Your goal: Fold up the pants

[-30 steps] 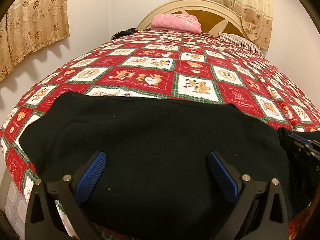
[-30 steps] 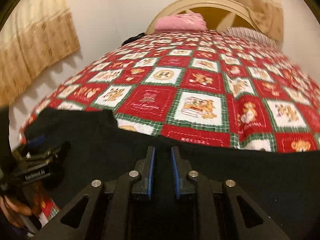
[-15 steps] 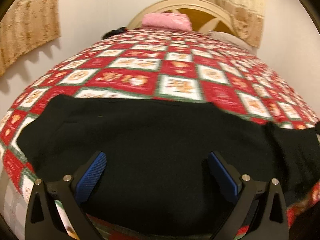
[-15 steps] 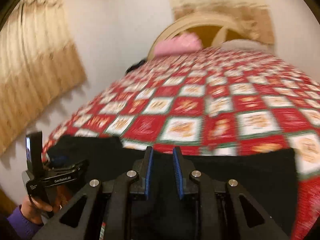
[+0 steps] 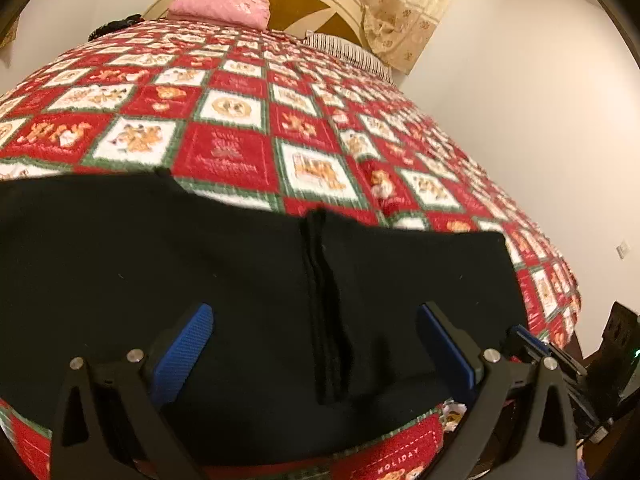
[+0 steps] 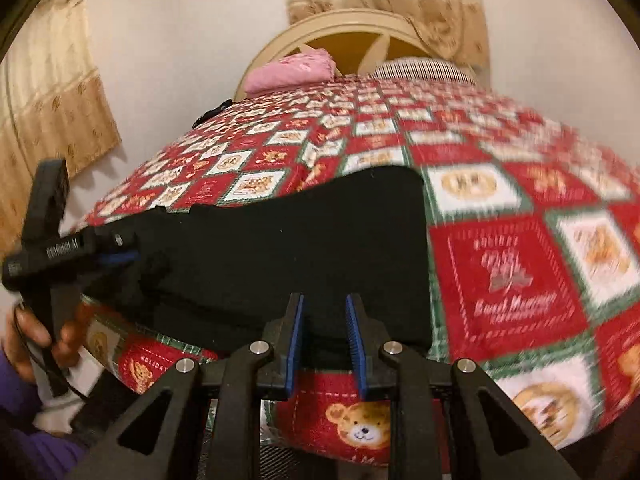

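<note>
- Right gripper (image 6: 325, 340): jaws narrowly parted, nothing visibly pinched; near hem of the black pants (image 6: 288, 248) just beyond the pads.
- Left gripper (image 5: 316, 344): fingers spread wide, empty, above the cloth.
- Pants: flat on the Christmas quilt (image 5: 240, 128) at the near bed edge.
- Handling: soft, limp, light; take hold at corners or hem.
- Change: a second ago the fabric spread wider; now a folded end shows, both views shifted sideways.
</note>
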